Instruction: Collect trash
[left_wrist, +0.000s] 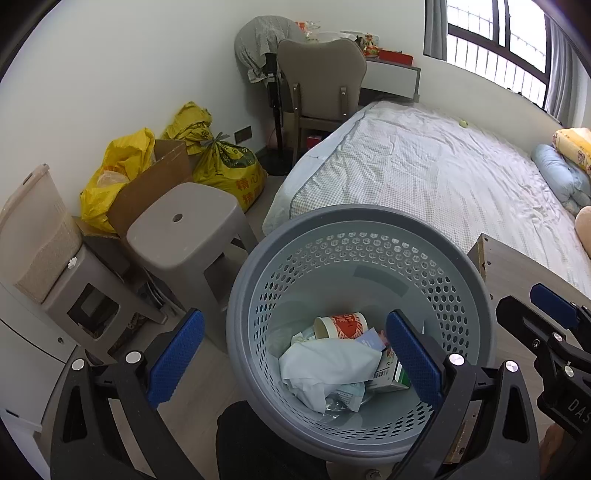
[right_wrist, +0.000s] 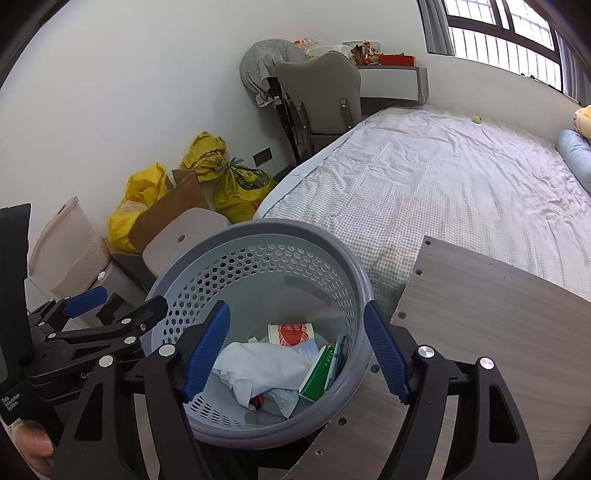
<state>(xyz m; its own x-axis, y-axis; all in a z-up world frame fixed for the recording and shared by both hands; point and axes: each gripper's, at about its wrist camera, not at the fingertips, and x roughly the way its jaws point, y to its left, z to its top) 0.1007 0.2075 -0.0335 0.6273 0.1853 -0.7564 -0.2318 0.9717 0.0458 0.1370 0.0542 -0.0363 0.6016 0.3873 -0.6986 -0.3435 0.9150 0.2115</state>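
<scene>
Trash (right_wrist: 266, 369) lies in the bin (right_wrist: 258, 229) directly below my right gripper (right_wrist: 295, 354), jaws wide, empty; left gripper (left_wrist: 295, 354) likewise.

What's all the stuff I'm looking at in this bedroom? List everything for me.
bin: one, grey, perforated, in front of the bed
paper cup: one, white and red, lying in the bin
white wrapper: one, crumpled, in the bin
carton: one, green and white, in the bin
stool: one, grey, left of the bin
yellow bags: three, against the wall
cardboard box: one, brown, between the bags
bed: one, checked sheet, right side
chair: one, beige, at the desk
wooden board: one, grey-brown, right of the bin
left tool: one, black with blue pads, open over the bin
right tool: one, same colours, open over the bin
</scene>
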